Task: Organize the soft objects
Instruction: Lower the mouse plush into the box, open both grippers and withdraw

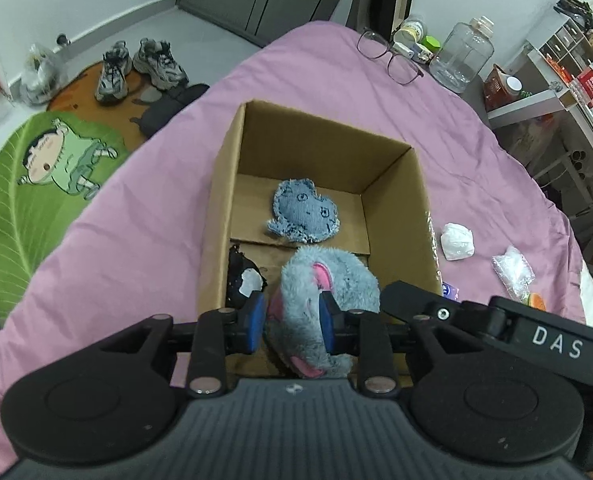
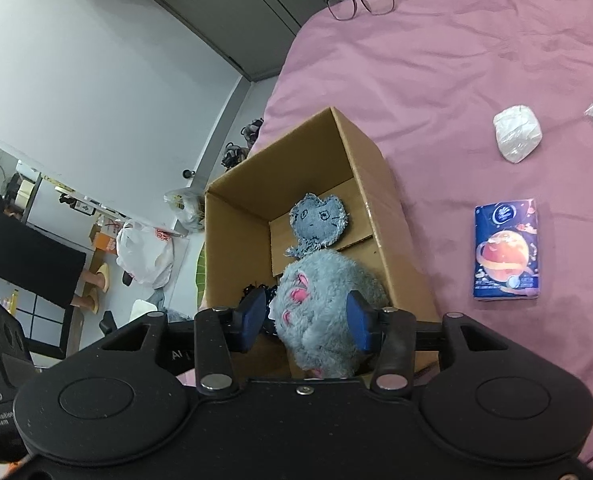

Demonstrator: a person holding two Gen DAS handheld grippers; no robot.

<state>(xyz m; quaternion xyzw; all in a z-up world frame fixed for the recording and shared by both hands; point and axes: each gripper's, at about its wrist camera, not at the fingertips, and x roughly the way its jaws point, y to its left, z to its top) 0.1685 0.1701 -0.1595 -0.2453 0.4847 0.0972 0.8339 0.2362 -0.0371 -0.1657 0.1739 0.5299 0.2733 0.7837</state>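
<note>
"DAS" label [image 1: 557,343], tissue pack [image 2: 506,249], cardboard box [image 1: 392,160]

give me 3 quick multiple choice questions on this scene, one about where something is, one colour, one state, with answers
1. Where does the flat denim cat patch lie?
A. on the floor of the cardboard box
B. on the pink sheet beside the box
C. on the green rug

2. What colour is the furry plush toy?
A. yellow with black spots
B. grey-blue with pink parts
C. plain white

3. What is between the fingers of the left tool?
A. nothing
B. the eyeglasses
C. the furry plush toy

Answers:
1 A, both views show the patch on the box bottom within its walls.
2 B, its fur is grey-blue with pink ear and paw marks.
3 C, the blue pads sit against the plush on both sides.
</note>
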